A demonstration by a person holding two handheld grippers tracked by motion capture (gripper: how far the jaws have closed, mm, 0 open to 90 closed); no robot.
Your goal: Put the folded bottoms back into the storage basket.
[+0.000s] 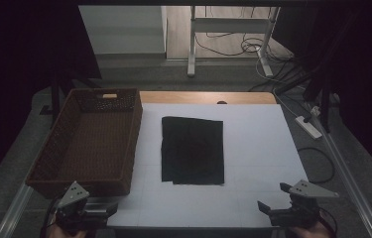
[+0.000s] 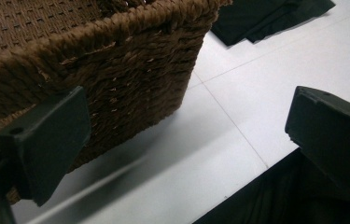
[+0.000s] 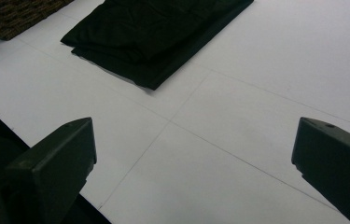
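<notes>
A folded black cloth (image 1: 192, 150) lies flat in the middle of the white table top (image 1: 253, 139). It also lies ahead in the right gripper view (image 3: 154, 32), and its corner shows at the top of the left gripper view (image 2: 266, 16). A brown woven basket (image 1: 90, 141) with nothing in it stands at the left, its near corner (image 2: 130, 70) close before the left jaws. My left gripper (image 1: 92, 210) is open at the near left table edge. My right gripper (image 1: 274, 199) is open at the near right edge, with bare table between its jaws.
A wooden strip (image 1: 208, 97) runs along the table's far edge. Beyond it are a white desk frame (image 1: 230, 29), loose cables and a power strip (image 1: 308, 126) on the grey floor. A metal rail (image 1: 347, 173) runs along the right side.
</notes>
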